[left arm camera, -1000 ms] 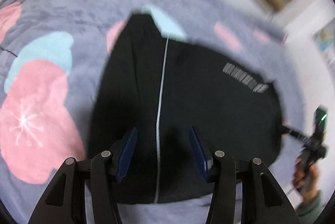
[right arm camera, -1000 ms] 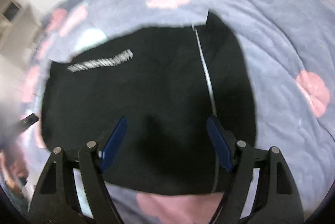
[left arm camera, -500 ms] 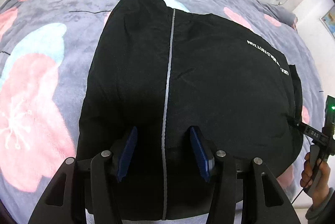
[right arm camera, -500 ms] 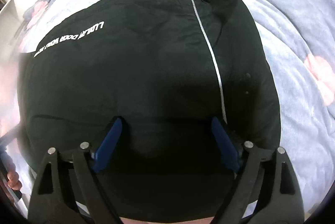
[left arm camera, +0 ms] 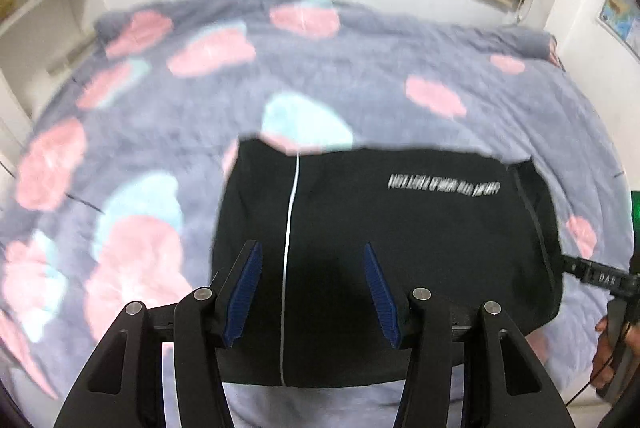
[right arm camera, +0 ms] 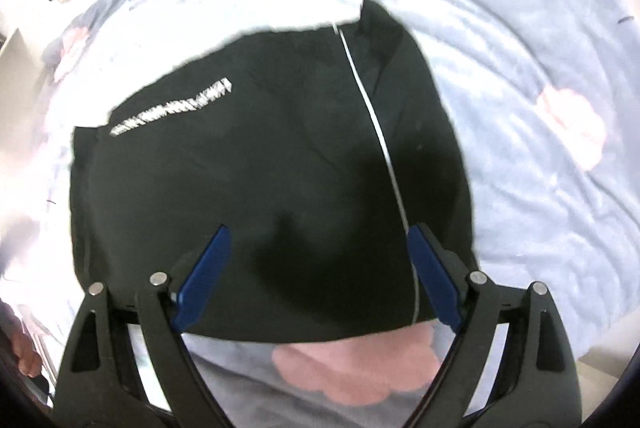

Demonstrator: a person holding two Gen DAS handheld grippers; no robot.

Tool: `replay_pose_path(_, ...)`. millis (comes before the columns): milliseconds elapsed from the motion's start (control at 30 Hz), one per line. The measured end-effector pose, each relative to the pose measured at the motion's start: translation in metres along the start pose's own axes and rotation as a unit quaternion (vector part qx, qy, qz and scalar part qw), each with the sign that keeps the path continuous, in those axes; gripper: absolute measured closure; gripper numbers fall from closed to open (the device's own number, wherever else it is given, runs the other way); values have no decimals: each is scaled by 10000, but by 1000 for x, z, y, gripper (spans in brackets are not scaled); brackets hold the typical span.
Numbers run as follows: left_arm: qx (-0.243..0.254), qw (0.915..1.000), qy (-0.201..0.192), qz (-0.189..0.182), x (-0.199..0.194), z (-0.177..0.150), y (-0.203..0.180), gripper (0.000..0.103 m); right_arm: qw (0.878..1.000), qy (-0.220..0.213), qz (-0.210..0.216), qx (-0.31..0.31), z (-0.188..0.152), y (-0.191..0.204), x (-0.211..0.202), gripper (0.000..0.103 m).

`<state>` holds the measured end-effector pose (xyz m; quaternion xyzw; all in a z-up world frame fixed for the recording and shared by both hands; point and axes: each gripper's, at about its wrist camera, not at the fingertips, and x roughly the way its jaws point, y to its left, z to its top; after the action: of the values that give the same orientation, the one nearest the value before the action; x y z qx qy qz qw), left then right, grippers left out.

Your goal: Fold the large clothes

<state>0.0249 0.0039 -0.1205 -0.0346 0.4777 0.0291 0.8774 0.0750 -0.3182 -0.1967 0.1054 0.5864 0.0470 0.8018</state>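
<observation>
While both tools (left arm camera: pixel 311 260) (right arm camera: pixel 318 243) stay wide open and empty, they have drawn back from the folded black garment (left arm camera: pixel 400 236).

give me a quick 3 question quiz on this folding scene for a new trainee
1. True or false: the left gripper is shut on the black garment.
2. Multiple choice: what does the garment lie on? A) a wooden floor B) a grey blanket with pink and pale blue blotches C) a white table
3. Fill in: a thin white stripe runs down the garment, and a line of white ____ sits near its far edge.

Key
1. False: both the left gripper and the right gripper are open, with nothing between the fingers.
2. B
3. Lettering; it is too blurred to read.
</observation>
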Motion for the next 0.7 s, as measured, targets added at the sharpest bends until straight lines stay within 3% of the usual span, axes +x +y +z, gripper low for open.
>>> replay_pose_path(133, -104, 9997, -230, 25, -47, 17, -17, 48, 9993, 12, -195, -321, -3, 11, -31, 15)
replay_pose_path(367, -150, 9993, -311, 125, -98, 22, -39, 48, 9969, -322, -91, -712, -6, 37, -77, 15)
replay_pose_path(700, 5, 9987, -470, 188, -139, 23, -64, 48, 9926, -536, 59, -1087, -10, 69, -110, 15)
